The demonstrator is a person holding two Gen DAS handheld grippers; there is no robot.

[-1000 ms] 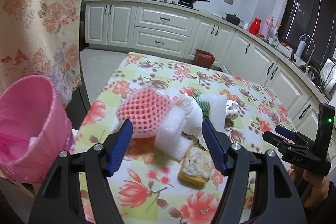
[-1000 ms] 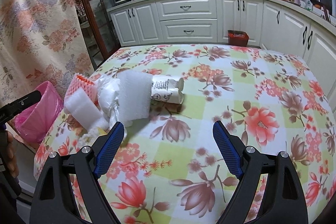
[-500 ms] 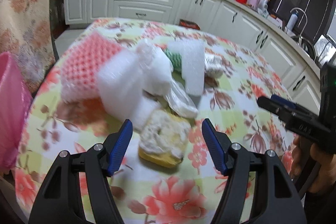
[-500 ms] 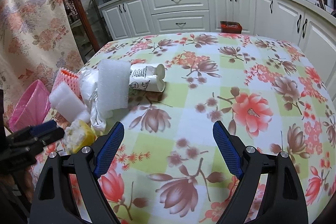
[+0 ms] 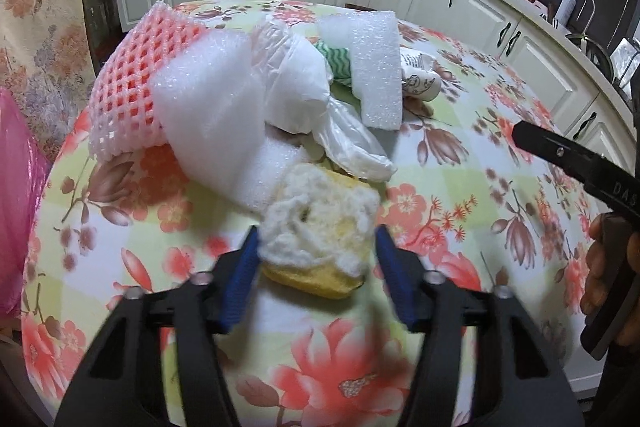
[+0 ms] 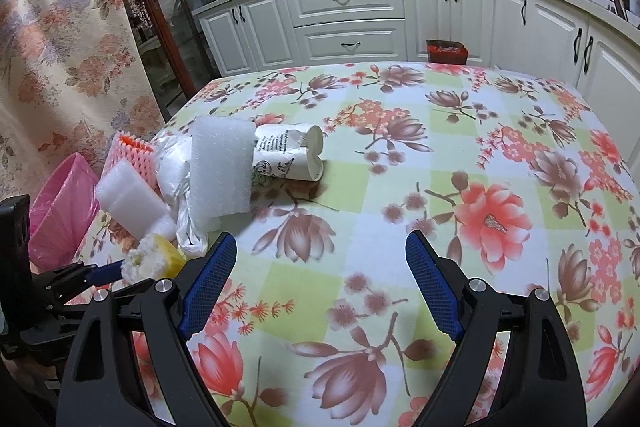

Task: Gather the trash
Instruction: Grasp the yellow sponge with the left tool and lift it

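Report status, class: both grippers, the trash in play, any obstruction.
Left gripper just closing around the yellow sponge, pads at its sides. Right gripper open, empty. White foam touches the sponge's far edge; pink bin off table's left.

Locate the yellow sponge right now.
Left wrist view, low centre: the yellow sponge sits on the floral tablecloth between the blue pads of the left hand-held gripper, just in front of the white foam roll.

since a second ago the left tool (image 5: 316,259) has dropped from above the foam pile to the yellow sponge (image 5: 320,239) on the desk, its jaws closing around it.
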